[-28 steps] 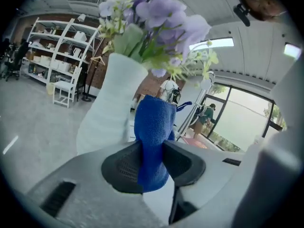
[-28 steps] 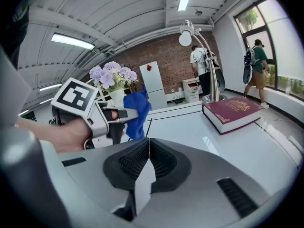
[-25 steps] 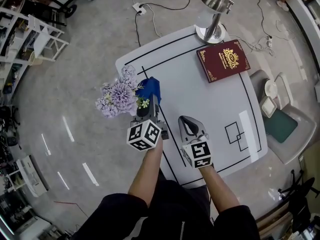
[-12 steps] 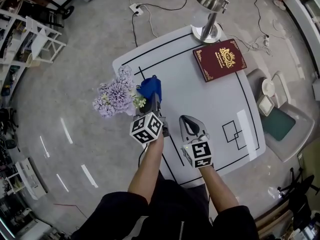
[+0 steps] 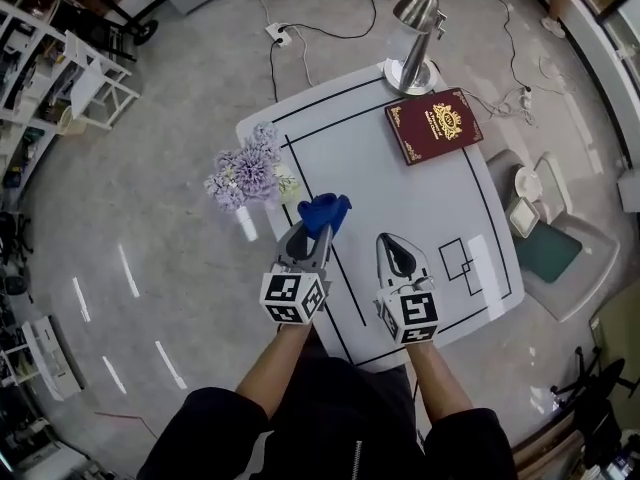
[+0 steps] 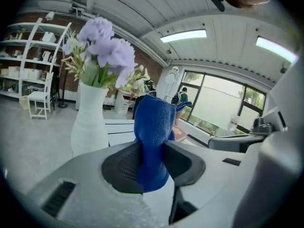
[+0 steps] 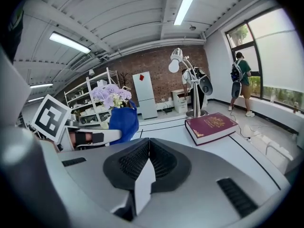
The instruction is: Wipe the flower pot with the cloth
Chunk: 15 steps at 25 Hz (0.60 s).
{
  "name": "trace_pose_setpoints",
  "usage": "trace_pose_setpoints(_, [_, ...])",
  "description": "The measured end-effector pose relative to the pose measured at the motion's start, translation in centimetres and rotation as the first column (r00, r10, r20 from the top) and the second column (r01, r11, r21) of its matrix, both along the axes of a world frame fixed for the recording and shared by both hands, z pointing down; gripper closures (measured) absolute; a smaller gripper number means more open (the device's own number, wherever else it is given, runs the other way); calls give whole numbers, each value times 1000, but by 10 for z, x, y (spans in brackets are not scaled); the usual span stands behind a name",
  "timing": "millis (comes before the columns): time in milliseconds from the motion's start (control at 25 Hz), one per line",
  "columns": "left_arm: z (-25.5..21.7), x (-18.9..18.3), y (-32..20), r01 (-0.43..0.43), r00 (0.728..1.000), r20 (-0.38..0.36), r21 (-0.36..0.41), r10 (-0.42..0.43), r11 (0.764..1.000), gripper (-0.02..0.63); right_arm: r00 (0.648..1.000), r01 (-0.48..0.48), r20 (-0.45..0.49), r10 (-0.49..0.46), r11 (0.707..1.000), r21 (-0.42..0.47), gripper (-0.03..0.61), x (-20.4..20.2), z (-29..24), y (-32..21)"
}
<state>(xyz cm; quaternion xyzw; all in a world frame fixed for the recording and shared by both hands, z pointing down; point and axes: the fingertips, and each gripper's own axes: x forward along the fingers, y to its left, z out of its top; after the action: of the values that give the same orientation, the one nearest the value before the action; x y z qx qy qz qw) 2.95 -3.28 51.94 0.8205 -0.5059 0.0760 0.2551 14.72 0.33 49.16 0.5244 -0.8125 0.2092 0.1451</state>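
Blue fabric cloth [image 6: 153,141] | your left claw [image 6: 151,163] is clamping it, fold jutting forward for wiping | tall white flower pot [image 6: 90,122] nearby, apart | right claw [image 7: 147,146] is idling closed, empty.

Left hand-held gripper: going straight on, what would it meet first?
Way looks free: the left hand-held gripper, holding the blue cloth, points past the flower pot on its left, over the table. Depth is unclear.
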Motion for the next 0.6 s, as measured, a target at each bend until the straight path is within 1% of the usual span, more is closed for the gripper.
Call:
trace_pose_setpoints(160, [-31,-4,41,-79,996,35,44,77,996,489,1000,2,15,-3,1000,16,571,-2,-23,20])
trace_pose_setpoints(320, [-47,-13,74,-142,988,73,60,137,988,489,1000,17,-15,-16,999,39,571,-9,-42,41])
trace_pose_setpoints(400, [-51,-18,87,-155,985,88,64,149,986,489,999,30,-16,-29,999,46,571,-14,-49,52])
trace_pose_setpoints(480, [-55,-21,95,-158,985,85,73,151,985,489,999,38,-9,-38,997,61,571,-19,-57,61])
trace_pose_setpoints(600, [-67,-21,103,-160,985,82,108,152,981,489,999,45,-20,-43,994,103,571,-25,-69,73])
